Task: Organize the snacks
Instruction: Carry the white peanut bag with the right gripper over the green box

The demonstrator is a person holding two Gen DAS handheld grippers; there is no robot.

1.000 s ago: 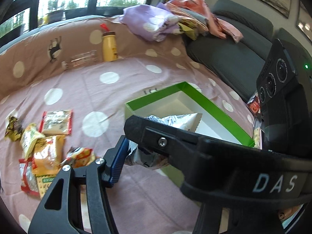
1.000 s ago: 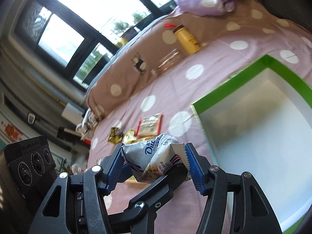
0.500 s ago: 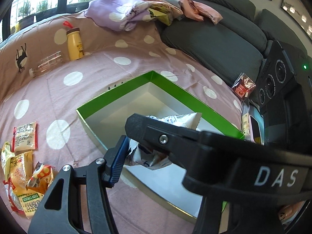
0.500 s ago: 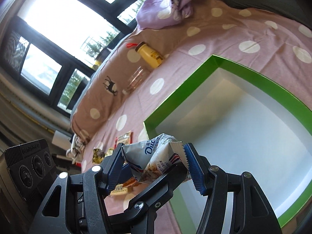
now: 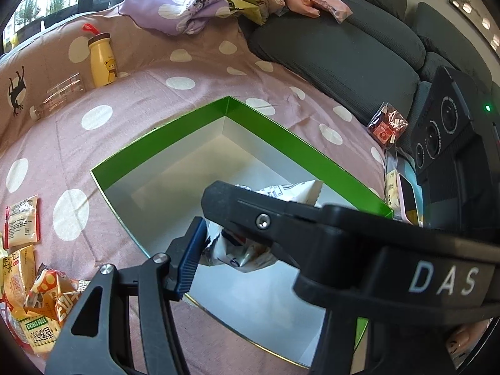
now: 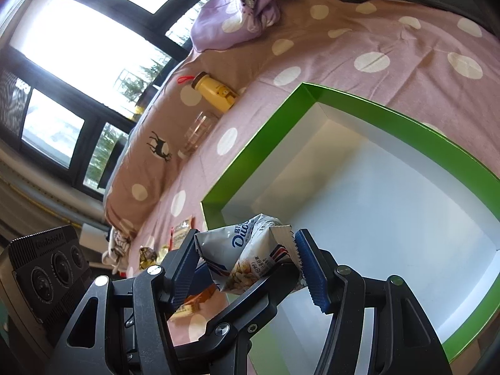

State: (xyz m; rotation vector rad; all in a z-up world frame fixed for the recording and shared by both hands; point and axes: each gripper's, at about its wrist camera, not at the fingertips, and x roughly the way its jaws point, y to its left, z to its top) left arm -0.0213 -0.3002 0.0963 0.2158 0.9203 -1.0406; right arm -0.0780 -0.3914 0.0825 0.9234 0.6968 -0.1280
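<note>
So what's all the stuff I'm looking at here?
box: one, green rim, white inside, empty, on the spotted cover
white snack bag: one, held over the box by both grippers
snack packets: a pile, yellow and orange, left of the box
red packet: one, by the grey sofa
yellow bottle: one, upright at the back
clear bottle: one, lying beside it
clothes: heap, purple and pink
left gripper: shut on the bag
right gripper: shut on the bag
</note>
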